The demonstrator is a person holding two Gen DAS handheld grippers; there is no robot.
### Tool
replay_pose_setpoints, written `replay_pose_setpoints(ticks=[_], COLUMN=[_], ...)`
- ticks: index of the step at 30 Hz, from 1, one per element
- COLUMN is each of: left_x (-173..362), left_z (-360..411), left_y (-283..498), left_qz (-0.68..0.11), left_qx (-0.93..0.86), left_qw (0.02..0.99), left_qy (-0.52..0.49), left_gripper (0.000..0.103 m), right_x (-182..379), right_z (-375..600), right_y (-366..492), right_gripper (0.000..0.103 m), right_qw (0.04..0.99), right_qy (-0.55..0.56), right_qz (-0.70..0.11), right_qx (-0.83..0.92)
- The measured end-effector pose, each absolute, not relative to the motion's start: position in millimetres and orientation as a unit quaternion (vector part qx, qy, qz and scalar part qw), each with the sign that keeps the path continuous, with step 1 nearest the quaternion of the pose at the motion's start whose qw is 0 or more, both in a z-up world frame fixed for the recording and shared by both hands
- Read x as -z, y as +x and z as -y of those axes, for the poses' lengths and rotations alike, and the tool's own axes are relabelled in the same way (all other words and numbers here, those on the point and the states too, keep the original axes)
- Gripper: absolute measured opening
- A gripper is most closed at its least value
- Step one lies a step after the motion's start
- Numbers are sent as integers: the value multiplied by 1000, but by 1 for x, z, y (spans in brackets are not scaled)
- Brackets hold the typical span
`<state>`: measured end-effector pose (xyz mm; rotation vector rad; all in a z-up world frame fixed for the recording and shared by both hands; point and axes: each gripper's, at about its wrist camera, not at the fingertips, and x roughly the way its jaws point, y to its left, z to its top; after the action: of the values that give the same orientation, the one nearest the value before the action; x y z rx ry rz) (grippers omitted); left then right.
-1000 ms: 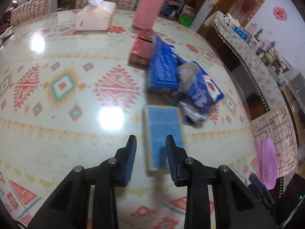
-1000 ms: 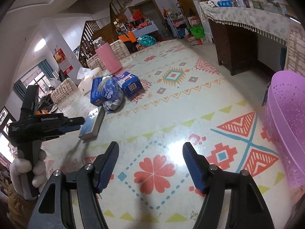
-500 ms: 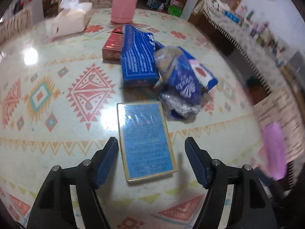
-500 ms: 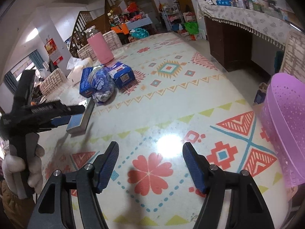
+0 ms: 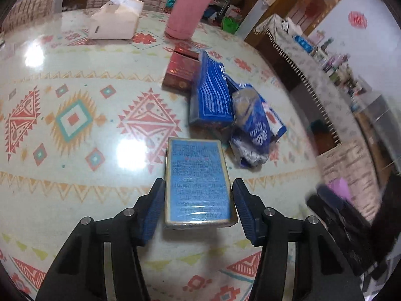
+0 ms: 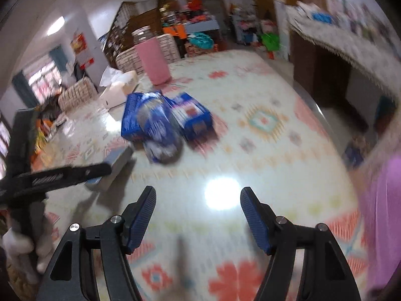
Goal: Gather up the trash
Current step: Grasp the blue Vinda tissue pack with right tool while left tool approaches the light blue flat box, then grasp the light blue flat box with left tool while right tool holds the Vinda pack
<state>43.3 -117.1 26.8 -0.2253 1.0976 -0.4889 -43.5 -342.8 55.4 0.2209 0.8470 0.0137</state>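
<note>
A flat light-blue box lies on the patterned table. My left gripper is open, its fingers on either side of the box's near end, a small gap each side. Behind it lie a dark blue box, a crumpled blue wrapper and a red box. My right gripper is open and empty above the table, short of the blue trash pile. The light-blue box also shows in the right wrist view, with the left gripper's body over it.
A pink cylinder and a white tissue box stand at the table's far side. A purple perforated basket sits off the right table edge. A cloth-covered sideboard runs along the right wall.
My left gripper opened wide, then moved forward so its fingers straddle the light-blue box. My right gripper swung toward the trash pile; its view is blurred by motion.
</note>
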Motion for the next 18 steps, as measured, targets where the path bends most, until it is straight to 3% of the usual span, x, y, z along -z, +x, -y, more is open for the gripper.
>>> replay_pose_setpoints(ticks=[11, 13, 14, 16, 17, 18], left_x=[-31, -29, -29, -26, -25, -24], left_z=[98, 96, 96, 96, 95, 96], left_y=[52, 54, 54, 55, 55, 55], left_qz=[-508, -511, -512, -518, -520, -521], left_qx=[213, 212, 211, 209, 209, 209], left_qw=[825, 823, 822, 819, 817, 817], left_qy=[-127, -131, -133, -134, -135, -135], left_gripper=[54, 54, 54, 54, 53, 53], right_x=[-34, -34, -36, -41, -43, -45], right_z=[277, 272, 271, 271, 271, 271], right_y=[71, 73, 71, 67, 62, 58], right_gripper=[73, 57, 43, 32, 16, 10], right_qw=[901, 903, 905, 903, 903, 903], right_qy=[-26, -46, -48, -31, -28, -27], right_qz=[-433, -427, -423, -429, -429, -429], right_qx=[4, 21, 21, 7, 4, 2])
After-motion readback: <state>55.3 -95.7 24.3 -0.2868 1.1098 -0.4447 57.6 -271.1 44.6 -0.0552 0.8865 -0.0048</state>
